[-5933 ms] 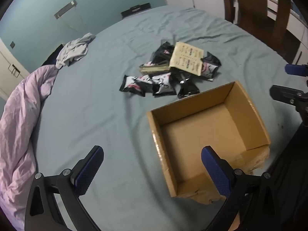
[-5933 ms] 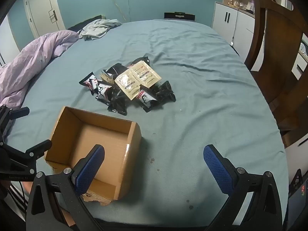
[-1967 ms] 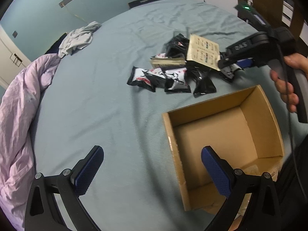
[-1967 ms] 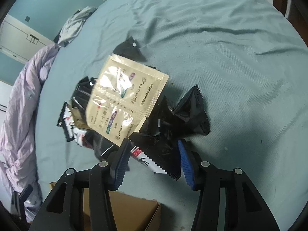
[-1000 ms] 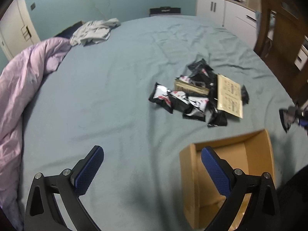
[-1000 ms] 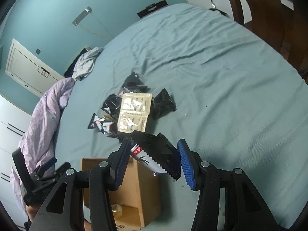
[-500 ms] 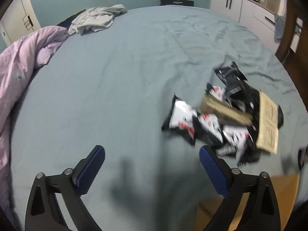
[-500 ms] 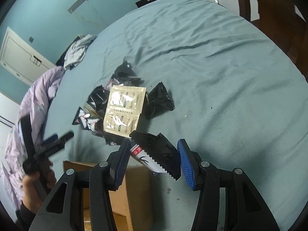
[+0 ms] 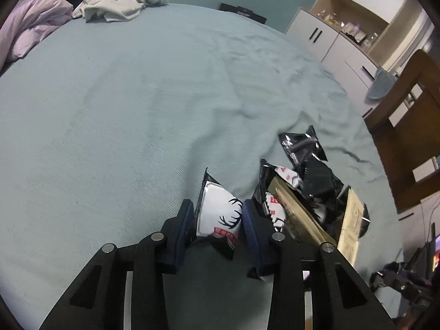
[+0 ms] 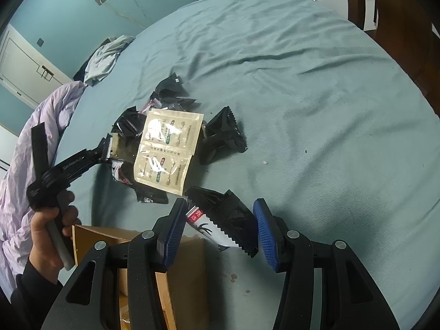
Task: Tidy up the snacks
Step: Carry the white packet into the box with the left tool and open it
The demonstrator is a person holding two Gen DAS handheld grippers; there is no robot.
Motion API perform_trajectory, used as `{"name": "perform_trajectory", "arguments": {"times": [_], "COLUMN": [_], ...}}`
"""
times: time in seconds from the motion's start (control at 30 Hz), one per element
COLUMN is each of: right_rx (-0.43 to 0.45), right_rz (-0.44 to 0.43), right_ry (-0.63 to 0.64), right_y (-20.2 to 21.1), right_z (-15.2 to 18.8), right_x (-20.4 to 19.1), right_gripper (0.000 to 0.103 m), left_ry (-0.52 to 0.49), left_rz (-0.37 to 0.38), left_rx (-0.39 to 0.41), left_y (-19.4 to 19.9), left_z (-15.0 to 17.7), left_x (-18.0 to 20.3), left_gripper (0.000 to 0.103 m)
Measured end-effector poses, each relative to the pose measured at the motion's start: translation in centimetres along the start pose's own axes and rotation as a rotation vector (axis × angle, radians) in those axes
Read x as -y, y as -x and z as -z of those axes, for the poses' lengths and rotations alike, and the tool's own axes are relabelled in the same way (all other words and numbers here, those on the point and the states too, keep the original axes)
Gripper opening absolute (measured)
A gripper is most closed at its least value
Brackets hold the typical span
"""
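Observation:
On the blue-green bedsheet (image 9: pixel 123 104) lies a pile of snack packets (image 9: pixel 308 181), mostly black, with a beige double sachet (image 10: pixel 167 148) on top. My left gripper (image 9: pixel 217 217) is down at the pile's left end. Its jaws are closing, and both pads touch a white packet with an antler print (image 9: pixel 220 214). The right wrist view shows the left gripper (image 10: pixel 108 148) held by a hand (image 10: pixel 52 220). My right gripper (image 10: pixel 220 220) is shut on a black packet with a white and red end (image 10: pixel 225 217), above the right wall of an open cardboard box (image 10: pixel 90 233).
A lilac duvet (image 10: pixel 27 137) bunches along the bed's left side, with grey clothing (image 9: pixel 121 0) at the far end. A wooden chair (image 9: pixel 412 137) and white cabinets (image 9: pixel 330 38) stand to the right of the bed. One black packet (image 10: pixel 222 134) lies apart, right of the sachet.
My left gripper dropped forward to the pile and narrowed from wide open around the white antler packet. My right gripper kept its black packet and shifted slightly towards the box.

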State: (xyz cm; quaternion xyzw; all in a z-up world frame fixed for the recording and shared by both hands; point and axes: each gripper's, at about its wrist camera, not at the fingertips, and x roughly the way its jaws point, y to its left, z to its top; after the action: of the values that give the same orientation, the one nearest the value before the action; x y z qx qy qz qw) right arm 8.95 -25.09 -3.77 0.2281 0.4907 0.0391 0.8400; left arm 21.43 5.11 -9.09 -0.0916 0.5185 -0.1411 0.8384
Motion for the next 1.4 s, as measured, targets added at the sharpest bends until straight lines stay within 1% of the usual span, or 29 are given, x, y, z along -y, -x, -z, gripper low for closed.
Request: {"name": "perform_trajectory", "arguments": {"times": [0.03,0.07,0.17,0.27,0.33,0.4,0.53,0.63,0.67,0.77,0.83,0.93,1.03,1.17,1.27,1.3,1.4], "right_rx": [0.003,0.006,0.022,0.050,0.073,0.093,0.119,0.130,0.131,0.144,0.154,0.167,0.177,0.172,0.168,0.169,0.171], "right_rz": [0.003,0.006,0.008,0.006,0.009,0.006,0.008,0.012,0.009,-0.009,-0.021,-0.046,-0.063,-0.045,-0.032,-0.029,-0.022], "right_ry": [0.002,0.003,0.001,-0.013,-0.023,-0.037,-0.048,-0.050,-0.052,-0.049,-0.040,-0.021,0.004,0.046,0.065,0.070,0.077], "right_y": [0.0,0.1,0.5,1.3,2.0,2.6,3.7,4.4,4.6,5.4,5.8,6.4,6.8,6.4,6.0,6.0,5.8], "right_z": [0.1,0.1,0.2,0.4,0.5,0.8,1.2,1.6,1.7,2.1,2.1,2.5,2.9,3.1,3.1,3.1,2.9], "right_x": [0.0,0.0,0.0,0.1,0.4,0.6,0.8,0.8,0.8,0.6,0.5,0.2,-0.2,-0.6,-1.1,-1.1,-1.6], "right_gripper": [0.049,0.049,0.049,0.049,0.049,0.049,0.049,0.049,0.049,0.049,0.049,0.049,0.049,0.049,0.049,0.049,0.049], "left_ry": [-0.020,-0.033,-0.037,-0.036,-0.066,-0.087,-0.118,-0.154,-0.184,-0.224,-0.235,-0.252,-0.278,-0.328,-0.364,-0.387,-0.438], "left_rz": [-0.027,-0.046,-0.093,-0.125,-0.163,-0.182,-0.185,-0.177,-0.180,-0.173,-0.162,-0.167,-0.174,-0.172,-0.162,-0.169,-0.224], "left_rx": [-0.006,-0.008,-0.005,0.008,0.037,0.063,0.126,0.149,0.154,0.151,0.125,0.085,0.034,-0.010,-0.010,-0.005,0.003], "left_y": [0.2,0.3,1.4,3.5,5.6,7.1,11.4,14.1,15.1,17.1,18.0,18.0,16.7,14.2,13.0,12.6,11.1], "left_z": [0.2,0.3,0.7,1.2,1.8,1.7,2.4,3.5,4.2,6.0,7.5,9.4,10.8,12.0,12.3,12.4,12.7], "left_x": [0.5,0.9,1.6,1.8,2.3,2.6,3.4,3.9,4.3,4.9,5.1,6.0,7.2,9.2,10.3,10.8,11.4], "left_gripper": [0.035,0.026,0.019,0.018,0.018,0.018,0.018,0.018,0.018,0.018,0.018,0.018,0.018,0.018,0.018,0.018,0.018]}}
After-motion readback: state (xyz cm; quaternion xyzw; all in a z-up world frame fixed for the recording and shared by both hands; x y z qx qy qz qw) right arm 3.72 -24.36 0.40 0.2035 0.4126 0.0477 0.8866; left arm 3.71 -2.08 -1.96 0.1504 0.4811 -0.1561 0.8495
